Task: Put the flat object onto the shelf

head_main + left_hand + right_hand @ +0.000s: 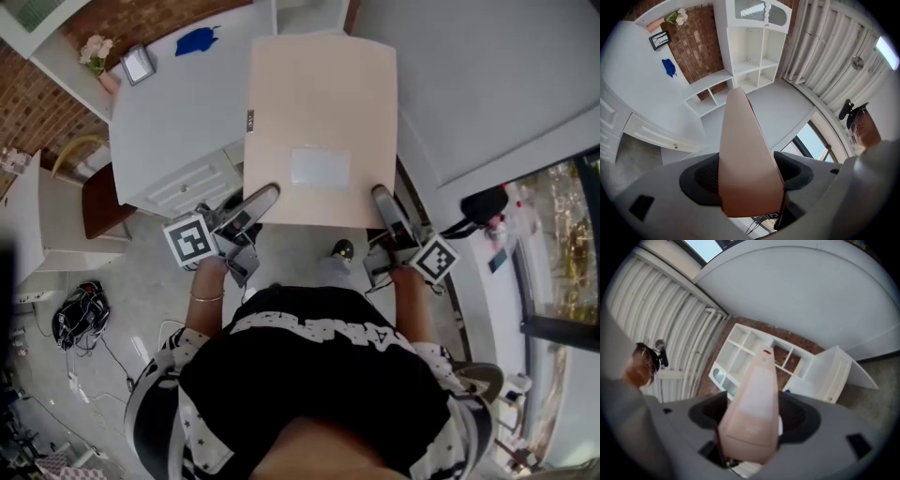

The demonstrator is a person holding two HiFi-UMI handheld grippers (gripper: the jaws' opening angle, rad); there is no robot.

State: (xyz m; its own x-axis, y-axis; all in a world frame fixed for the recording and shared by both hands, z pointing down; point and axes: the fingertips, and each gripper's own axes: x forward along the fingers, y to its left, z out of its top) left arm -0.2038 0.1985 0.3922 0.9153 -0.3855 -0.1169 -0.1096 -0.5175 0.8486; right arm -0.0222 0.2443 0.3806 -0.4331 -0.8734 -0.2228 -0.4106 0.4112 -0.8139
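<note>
A flat beige box (pixel 319 127) with a pale label is held level in front of me, over the white desk (pixel 178 103). My left gripper (pixel 267 195) is shut on its near left edge and my right gripper (pixel 381 197) is shut on its near right edge. In the left gripper view the flat box (pixel 743 154) stands edge-on between the dark pads, pointing at the white shelf unit (pixel 754 51) with open cubbies. In the right gripper view the flat box (pixel 754 408) fills the jaws, with the shelf unit (pixel 754 352) behind it.
On the desk lie a blue cloth (pixel 195 40), a small picture frame (pixel 138 63) and flowers (pixel 96 52). A wooden chair (pixel 89 192) stands left of the desk. Cables and a black bundle (pixel 80 312) lie on the floor at left. A brick wall (pixel 696 47) backs the shelves.
</note>
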